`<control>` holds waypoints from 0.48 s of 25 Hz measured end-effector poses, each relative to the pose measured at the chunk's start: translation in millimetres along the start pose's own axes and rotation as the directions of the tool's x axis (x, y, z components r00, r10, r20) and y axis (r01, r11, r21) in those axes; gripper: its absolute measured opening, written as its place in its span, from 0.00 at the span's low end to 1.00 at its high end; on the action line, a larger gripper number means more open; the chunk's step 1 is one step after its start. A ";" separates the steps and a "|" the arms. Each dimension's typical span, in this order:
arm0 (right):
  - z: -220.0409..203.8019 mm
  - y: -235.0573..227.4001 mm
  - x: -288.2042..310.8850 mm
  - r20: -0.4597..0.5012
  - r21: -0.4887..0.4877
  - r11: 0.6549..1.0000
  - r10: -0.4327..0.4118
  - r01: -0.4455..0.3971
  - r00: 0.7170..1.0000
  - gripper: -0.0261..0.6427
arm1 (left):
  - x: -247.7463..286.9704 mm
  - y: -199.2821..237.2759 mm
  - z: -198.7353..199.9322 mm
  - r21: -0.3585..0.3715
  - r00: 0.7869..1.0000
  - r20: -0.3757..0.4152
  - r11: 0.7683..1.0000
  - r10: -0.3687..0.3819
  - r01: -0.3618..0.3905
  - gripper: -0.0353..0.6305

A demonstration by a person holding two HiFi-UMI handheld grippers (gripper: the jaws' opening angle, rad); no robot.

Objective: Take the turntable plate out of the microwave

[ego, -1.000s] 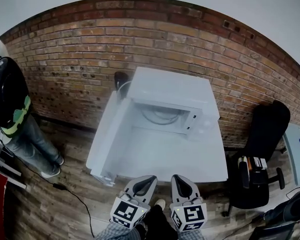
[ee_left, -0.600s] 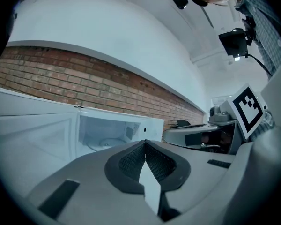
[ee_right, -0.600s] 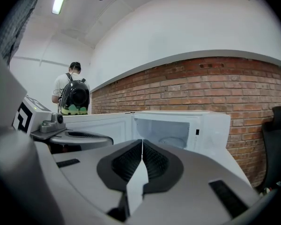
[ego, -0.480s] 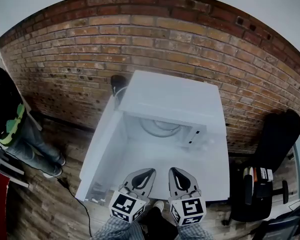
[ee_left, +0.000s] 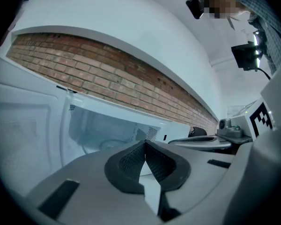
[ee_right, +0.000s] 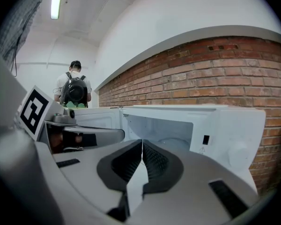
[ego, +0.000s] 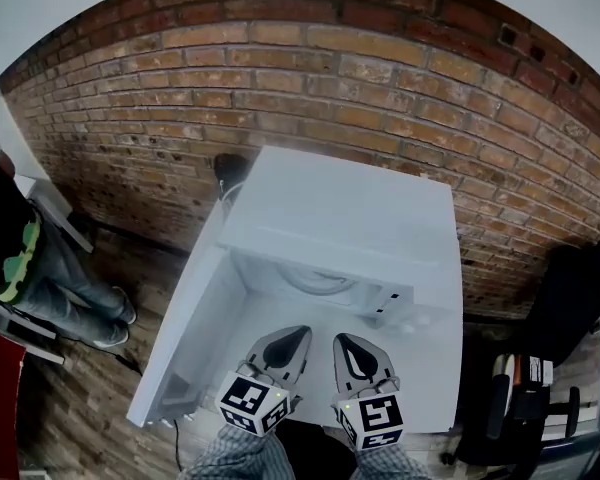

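At the far left, a person (ego: 25, 253) in jeans with a black backpack stands on the wooden floor, well apart from the white table (ego: 425, 378). The white microwave (ego: 350, 208) sits at the table's back edge, against the brick wall (ego: 280, 88). Its door (ego: 190, 328) hangs wide open along the table's left edge. The left gripper (ego: 302, 330) is held over the front part of the table, pointing at the open cavity, its jaws closed tip to tip with nothing between them. The turntable plate (ego: 320, 280) lies flat on the cavity floor, ahead of both grippers and touched by neither. Just beside the left gripper, the right gripper (ego: 339, 337) also points into the cavity, its jaws pressed together and empty. A black chair (ego: 575, 288) stands beyond the table's right edge.
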State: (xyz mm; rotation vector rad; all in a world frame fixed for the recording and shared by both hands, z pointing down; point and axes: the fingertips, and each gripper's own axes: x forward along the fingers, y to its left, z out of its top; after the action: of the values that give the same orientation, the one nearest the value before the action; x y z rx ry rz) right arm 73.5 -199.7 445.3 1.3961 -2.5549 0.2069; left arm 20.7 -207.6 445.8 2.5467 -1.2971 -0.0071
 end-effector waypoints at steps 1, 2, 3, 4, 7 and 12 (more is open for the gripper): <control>-2.0 -1.8 2.5 -0.006 0.003 1.000 0.004 -0.004 1.000 0.07 | 4.5 4.4 -4.2 -0.030 1.000 -0.015 1.000 0.006 -0.006 0.07; -4.4 -4.1 5.7 -0.013 0.008 1.000 0.005 -0.005 1.000 0.07 | 9.8 9.2 -9.3 -0.058 0.999 -0.034 0.998 0.008 -0.010 0.07; -6.8 -6.8 9.6 -0.019 0.015 1.000 0.004 -0.004 1.000 0.07 | 15.5 14.2 -14.4 -0.084 0.999 -0.054 0.996 0.009 -0.014 0.07; -9.1 -9.4 13.8 -0.025 0.021 1.000 0.003 -0.003 1.000 0.07 | 21.1 19.4 -18.9 -0.112 0.997 -0.070 0.994 0.010 -0.018 0.07; -13.7 -15.1 25.2 -0.042 0.026 1.000 0.002 -0.001 0.999 0.07 | 34.2 36.8 -28.0 -0.223 0.996 -0.090 0.974 0.013 -0.033 0.07; -14.3 -22.5 41.6 -0.061 0.046 0.999 -0.015 0.017 0.998 0.07 | 52.3 67.2 -44.7 -0.393 0.990 -0.142 0.917 0.016 -0.071 0.07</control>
State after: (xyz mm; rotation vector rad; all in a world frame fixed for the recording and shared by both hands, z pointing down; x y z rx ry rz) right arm 72.6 -242.3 470.3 1.4042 -2.5042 0.3028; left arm 4.6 -275.5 512.0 2.1338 -1.1631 -0.0793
